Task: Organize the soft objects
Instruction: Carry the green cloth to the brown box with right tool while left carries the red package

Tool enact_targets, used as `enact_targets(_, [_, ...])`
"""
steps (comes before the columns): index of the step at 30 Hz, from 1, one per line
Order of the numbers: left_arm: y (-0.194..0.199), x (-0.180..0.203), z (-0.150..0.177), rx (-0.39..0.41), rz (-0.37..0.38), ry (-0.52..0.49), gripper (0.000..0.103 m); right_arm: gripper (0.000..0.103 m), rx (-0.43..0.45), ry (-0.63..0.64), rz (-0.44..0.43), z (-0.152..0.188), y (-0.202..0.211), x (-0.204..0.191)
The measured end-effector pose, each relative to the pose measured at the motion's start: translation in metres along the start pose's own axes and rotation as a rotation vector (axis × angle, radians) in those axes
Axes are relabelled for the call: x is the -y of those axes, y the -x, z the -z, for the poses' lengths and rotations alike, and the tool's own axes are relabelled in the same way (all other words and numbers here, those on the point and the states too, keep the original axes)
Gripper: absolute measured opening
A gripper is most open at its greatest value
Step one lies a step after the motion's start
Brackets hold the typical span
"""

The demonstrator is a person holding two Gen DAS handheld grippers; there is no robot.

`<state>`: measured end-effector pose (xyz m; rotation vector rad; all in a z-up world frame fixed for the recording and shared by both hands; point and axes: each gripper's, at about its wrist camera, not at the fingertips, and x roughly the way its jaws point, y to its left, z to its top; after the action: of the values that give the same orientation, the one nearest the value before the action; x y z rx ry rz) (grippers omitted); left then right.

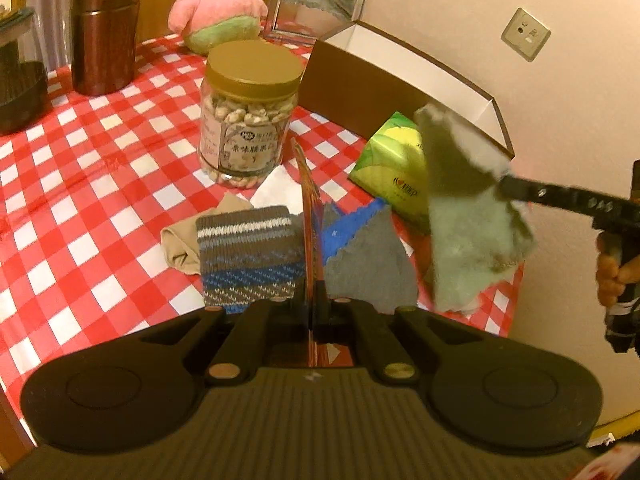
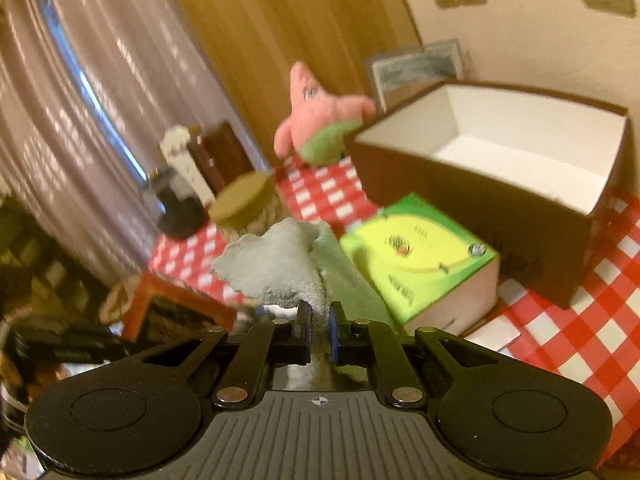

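My right tongs [image 2: 320, 330] are pinched narrow on the pale green fluffy cloth [image 1: 476, 216], which hangs clear of the table, above its right edge and just in front of the green tissue pack [image 1: 394, 168]. My left tongs [image 1: 314, 308] are clamped flat on a thin red card-like sheet [image 1: 310, 216] that stands on edge above the pile of fabrics; what it is I cannot tell. I judge the cloth to be very light and wholly limp: it droops and folds around the pinch, so it will swing and trail as I carry it, and a corner could brush the tissue pack or catch the box [image 2: 492, 168] rim. A hold near an edge or corner, as I have it, lets the rest dangle free; more fabric gathered in the pads would make it safer against slipping. The left wrist view shows what the right does not: the whole cloth hanging from my right tongs, my hand [image 1: 612, 276] on their handle, and the soft things on the checked tablecloth [image 1: 100, 200], namely a striped knitted sock [image 1: 250, 256], a beige one [image 1: 180, 244], a grey cloth [image 1: 368, 264] and a blue one [image 1: 344, 228]. The right wrist view alone looks into the box and shows its white inside bare; the pink plush [image 2: 320, 116] sits at the far edge beside it.
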<state>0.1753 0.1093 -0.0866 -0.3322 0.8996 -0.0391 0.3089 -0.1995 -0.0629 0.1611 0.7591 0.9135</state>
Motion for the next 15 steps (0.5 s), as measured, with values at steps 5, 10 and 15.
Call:
enact_targets(5, [0.005,0.003,-0.005,0.013,0.004,-0.025,0.001,0.008,0.096,-0.024,-0.017,-0.012,0.027,-0.011])
enact_targets(10, [0.011,0.009,-0.01,0.025,0.017,-0.061,0.001,0.008,0.18,-0.021,-0.015,-0.022,0.049,-0.028])
enact_targets(15, [0.016,0.018,-0.016,0.037,0.042,-0.101,0.001,0.008,0.222,-0.017,0.013,-0.026,0.069,-0.04])
